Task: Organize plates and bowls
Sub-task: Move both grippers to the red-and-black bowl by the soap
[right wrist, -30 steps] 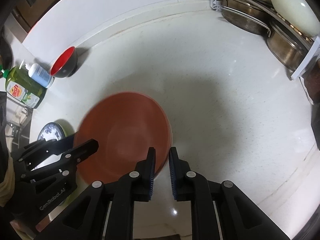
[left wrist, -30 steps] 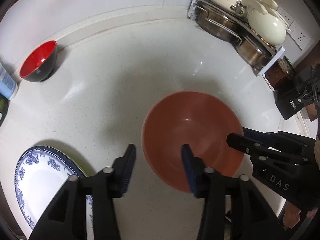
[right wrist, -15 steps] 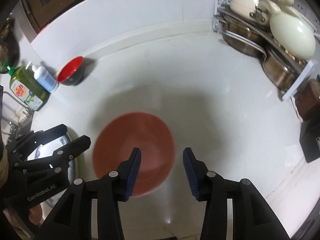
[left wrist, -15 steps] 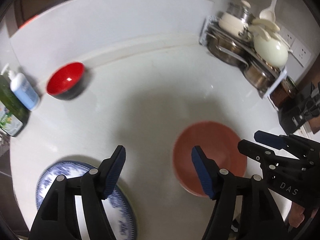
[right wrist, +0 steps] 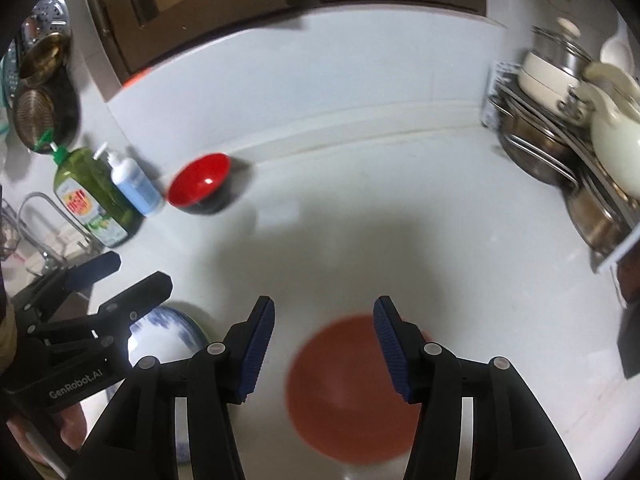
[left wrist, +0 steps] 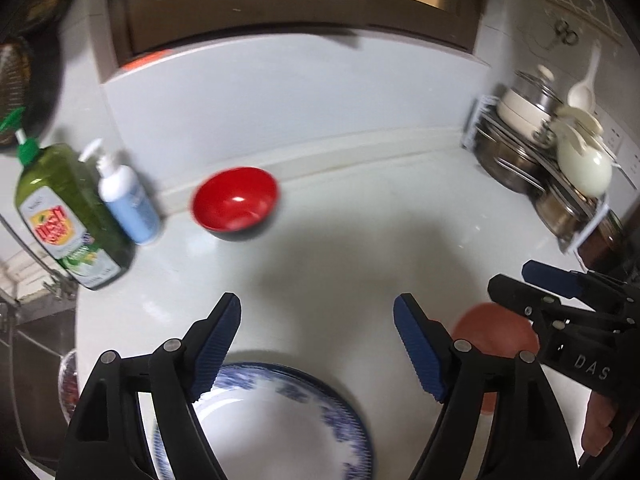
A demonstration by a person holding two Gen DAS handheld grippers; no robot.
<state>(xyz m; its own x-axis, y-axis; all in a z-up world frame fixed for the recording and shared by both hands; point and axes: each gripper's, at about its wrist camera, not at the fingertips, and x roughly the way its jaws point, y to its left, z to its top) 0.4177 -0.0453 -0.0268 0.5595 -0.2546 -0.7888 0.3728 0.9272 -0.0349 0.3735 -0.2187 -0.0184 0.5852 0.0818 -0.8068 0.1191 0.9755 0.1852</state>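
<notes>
Terracotta bowl (right wrist: 352,392) sat under the right gripper (right wrist: 324,344), jaws wide apart, holding nothing. Left gripper (left wrist: 316,344) hovered over the blue-patterned plate (left wrist: 280,420), likewise spread and empty.

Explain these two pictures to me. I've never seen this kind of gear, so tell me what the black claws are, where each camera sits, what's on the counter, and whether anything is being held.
There is no robot here. A person holds a two-finger gripper in each hand, and a fisheye camera on each one looks forward along its fingers.

One picture is from the left gripper, the other from the right gripper. Each also shows the other gripper at its edge.

On the white counter lie a blue-and-white plate under the left gripper, an orange-brown bowl under the right one, and a red bowl with a black outside near the back wall. Beside it stand a green soap bottle and a white pump bottle. A rack of pots sits on the right.

Both grippers are open and hold nothing.
</notes>
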